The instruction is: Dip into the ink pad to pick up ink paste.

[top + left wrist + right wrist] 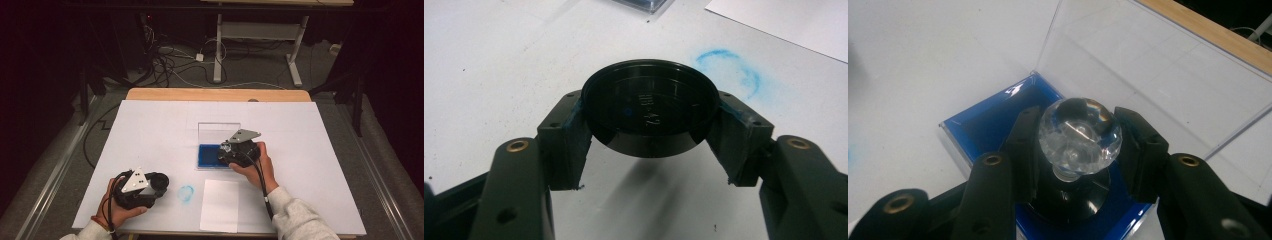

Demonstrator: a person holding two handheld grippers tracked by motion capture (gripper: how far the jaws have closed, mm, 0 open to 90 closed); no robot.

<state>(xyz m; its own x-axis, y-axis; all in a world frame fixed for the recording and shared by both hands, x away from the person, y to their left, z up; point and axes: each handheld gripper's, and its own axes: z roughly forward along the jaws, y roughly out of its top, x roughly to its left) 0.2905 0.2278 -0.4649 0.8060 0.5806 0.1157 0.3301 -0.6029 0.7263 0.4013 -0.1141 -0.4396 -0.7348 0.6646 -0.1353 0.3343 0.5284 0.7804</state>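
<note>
My left gripper (pixel 650 107) is shut on a black round cap (pixel 649 100), pinching it across its width and holding it level just above the white table sheet (pixel 499 65). In the high view this gripper (pixel 159 183) is near the front left of the table. My right gripper (pixel 1079 120) is shut on a stamp with a clear faceted knob (pixel 1080 135) and a black base (pixel 1073 197). The base is right over the blue ink pad (pixel 983 125) in an open case, touching or just above it. In the high view the right gripper (pixel 227 152) hangs over that pad (pixel 206 155).
The case's clear lid (pixel 1158 75) stands upright behind the pad (pixel 219 132). A round blue ink smear (pixel 186 193) marks the sheet between my hands. A white paper (pixel 220 205) lies at the front edge. The wooden table edge (pixel 215 94) runs along the far side.
</note>
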